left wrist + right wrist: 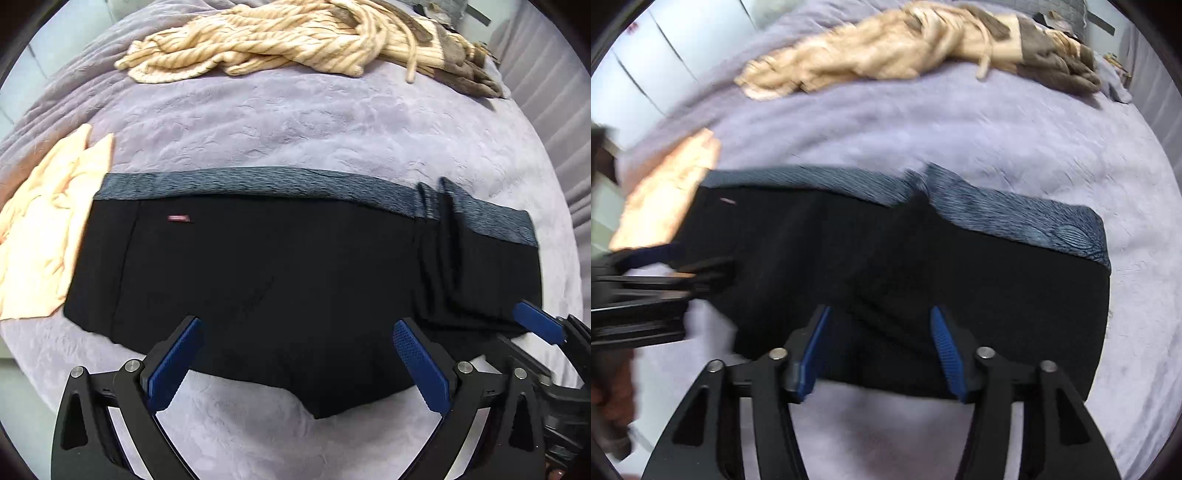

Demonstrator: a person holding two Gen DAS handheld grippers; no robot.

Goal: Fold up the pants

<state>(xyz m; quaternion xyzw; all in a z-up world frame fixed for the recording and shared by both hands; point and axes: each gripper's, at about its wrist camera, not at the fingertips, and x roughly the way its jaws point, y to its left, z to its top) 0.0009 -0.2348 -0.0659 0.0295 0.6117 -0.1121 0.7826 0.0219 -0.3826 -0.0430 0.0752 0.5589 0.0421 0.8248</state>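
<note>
Black pants [277, 258] with a blue-grey patterned waistband [258, 184] lie folded flat on a lavender bedspread [295, 122]. A bunched crease runs down their right part. My left gripper [298, 321] hovers over the near edge of the pants, jaws wide open, nothing between the pads. In the right wrist view the same pants [960, 266] fill the middle, and my right gripper [880, 308] stands open above their near edge with no cloth pinched. One blue finger of the right gripper [539, 325] shows at the pants' right corner. The left gripper [657, 254] appears blurred at the left.
A heap of beige striped clothing [277, 40] and a brown garment [465, 74] lie at the far side of the bed. A peach cloth [48, 221] lies just left of the pants, touching their edge. Bare bedspread lies between the pants and the far heap.
</note>
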